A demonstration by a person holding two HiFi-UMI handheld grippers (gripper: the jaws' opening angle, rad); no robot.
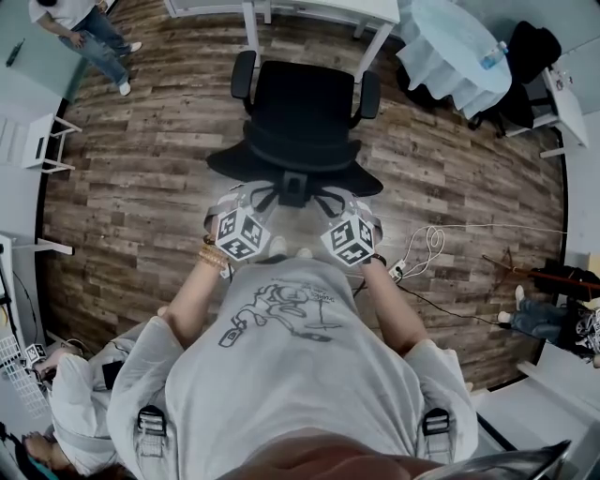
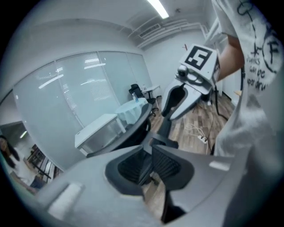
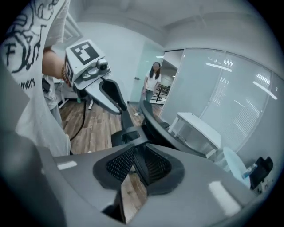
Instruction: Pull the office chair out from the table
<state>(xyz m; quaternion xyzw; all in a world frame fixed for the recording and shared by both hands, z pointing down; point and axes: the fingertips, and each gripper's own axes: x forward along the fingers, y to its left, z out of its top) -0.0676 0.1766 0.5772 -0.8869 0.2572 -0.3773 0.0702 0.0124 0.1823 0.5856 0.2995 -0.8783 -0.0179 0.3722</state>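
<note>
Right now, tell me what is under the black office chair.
Only brown wood-plank floor shows around the black office chair. Its base and wheels are covered by the seat and backrest, so anything beneath cannot be seen.

1. From our head we look steeply down on the black office chair with armrests (image 1: 305, 117).
2. Each gripper camera sits close behind its fingers (image 2: 168, 166), facing along them.
3. Both share that chair beyond the fingertips.

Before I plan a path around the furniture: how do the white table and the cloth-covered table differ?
The white table is straight-edged and uncovered; the cloth-covered table is round. The office chair faces the white table; a bottle sits on the cloth-covered one. Both are pale.
</note>
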